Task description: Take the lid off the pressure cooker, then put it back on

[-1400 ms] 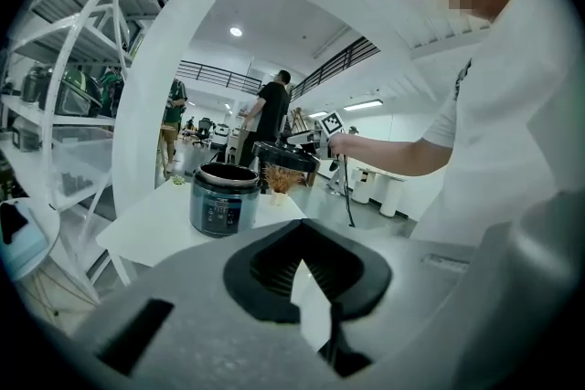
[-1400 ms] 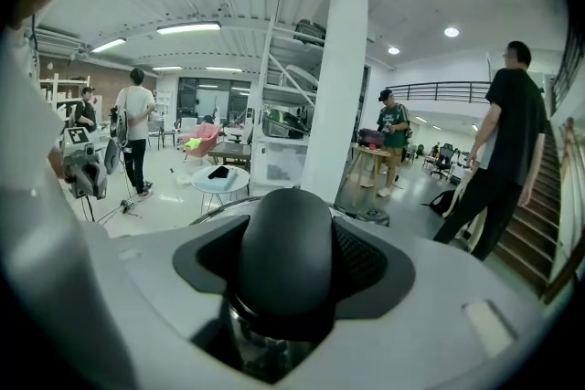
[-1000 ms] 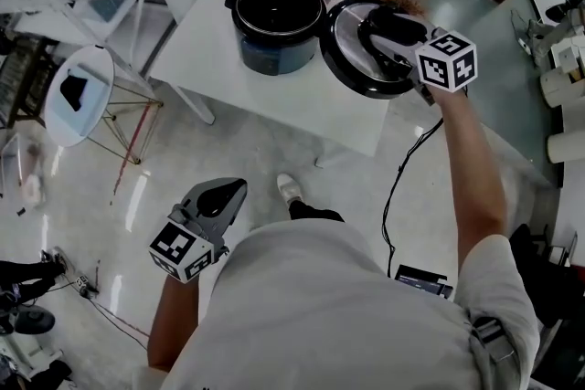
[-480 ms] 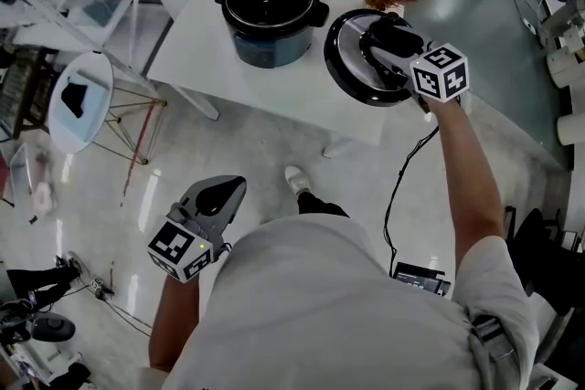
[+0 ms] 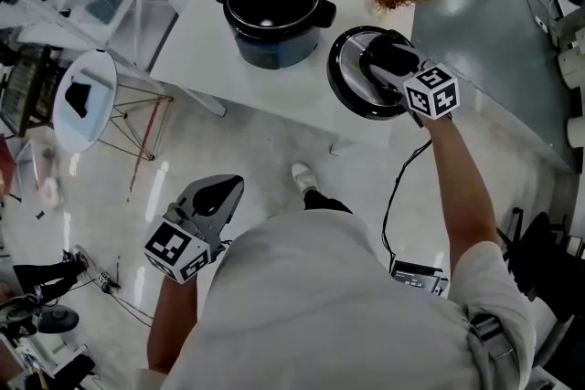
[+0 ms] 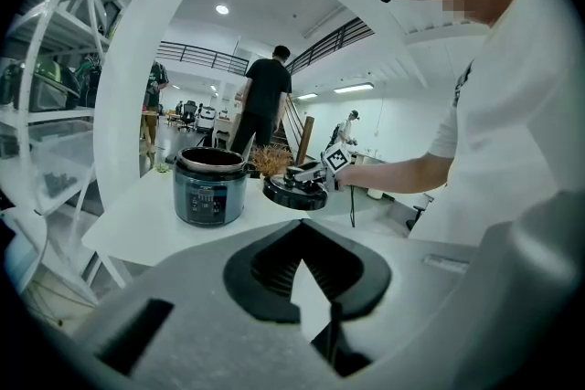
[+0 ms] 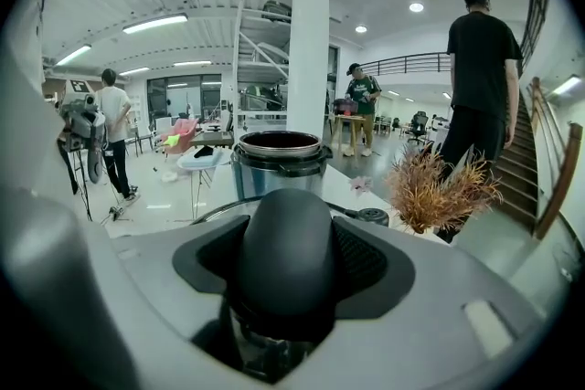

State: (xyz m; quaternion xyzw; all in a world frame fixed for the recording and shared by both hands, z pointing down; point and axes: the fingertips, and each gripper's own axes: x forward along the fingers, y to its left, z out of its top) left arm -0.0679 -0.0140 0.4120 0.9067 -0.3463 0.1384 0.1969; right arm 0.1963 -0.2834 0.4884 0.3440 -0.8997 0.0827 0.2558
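Our right gripper (image 5: 388,57), its fingers spread wide and clamped on the knob of the lid (image 5: 352,82), has lowered the lid close to the bench (image 5: 196,50), beside the open pressure cooker (image 5: 274,9). Removal looks nearly complete. Our left gripper (image 5: 222,195) hangs closed and empty.

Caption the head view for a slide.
Right gripper holds the lid beside the open cooker on the white table.

Right arm outstretched, right gripper (image 5: 386,59) clamped on lid handle (image 7: 285,242); left gripper (image 5: 222,191) low, well behind it, jaws together, empty.
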